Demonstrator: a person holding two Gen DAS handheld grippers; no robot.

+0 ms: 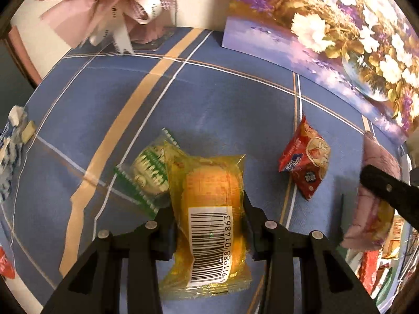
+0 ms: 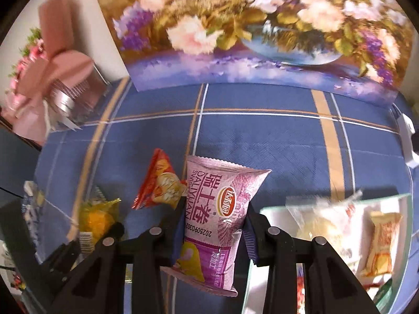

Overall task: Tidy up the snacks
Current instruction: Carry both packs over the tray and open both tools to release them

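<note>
A: What has the left gripper [image 1: 209, 209] got?
B: Its jaws are closed on the yellow pack [image 1: 209, 209], pads pressing both sides; the barcode faces the camera; the pack hangs clear of the blue cloth [image 1: 209, 104].
A: And under it?
B: A green pack [image 1: 146, 178] lies on the cloth, partly hidden behind the yellow one; a red pack [image 1: 306, 164] lies apart to the right.
A: The right gripper [image 2: 214, 212]?
B: Pinched on the pink pack [image 2: 217, 209] about mid-length; the pack stands nearly upright between the fingers, its top edge flaring wide above them; it looks lifted off the cloth.
A: Anything near it?
B: The red pack [image 2: 157, 183] just left of it on the cloth; a white tray [image 2: 403, 235] at lower right, holding a clear-wrapped snack [image 2: 324, 222] and an orange-wrapped one [image 2: 382, 240].
A: Background?
B: A flower painting [image 2: 248, 26] stands at the cloth's far edge; a pink bow [image 2: 62, 65] sits at the far left corner.
</note>
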